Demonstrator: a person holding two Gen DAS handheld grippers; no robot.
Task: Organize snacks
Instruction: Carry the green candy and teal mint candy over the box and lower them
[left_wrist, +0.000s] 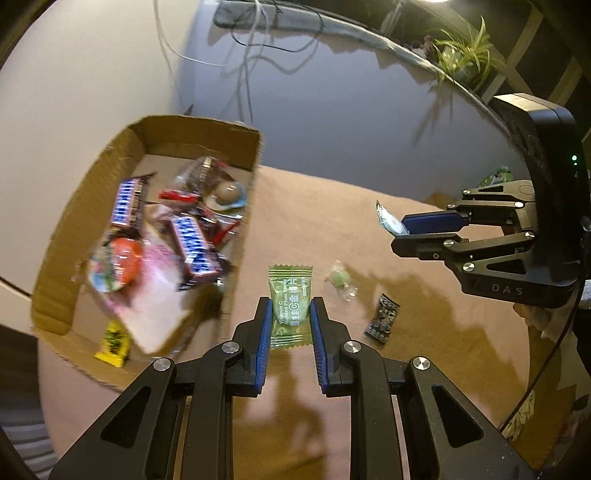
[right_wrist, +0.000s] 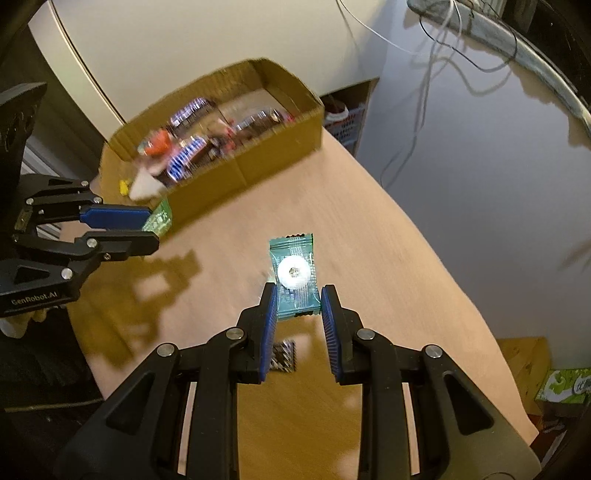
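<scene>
Left tongs (left_wrist: 291, 308): closed on a green plum sachet (left_wrist: 290, 306), held above the table (left_wrist: 424, 369), likely bound for the box.
Right tongs (right_wrist: 298, 300): gripping a teal mint packet (right_wrist: 293, 275) by its near end.
Box (left_wrist: 236, 240): far left, holding snacks.
Unclear: box contents blurred; loose sweets unreadable.

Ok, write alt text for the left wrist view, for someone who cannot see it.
The left tongs hold a green candy packet above a tan table. To the left, a cardboard box holds blurred snack bars; to the right, the right tongs grip a pale blue wrapper. A small clear-wrapped green candy and a black packet lie on the table.
</scene>
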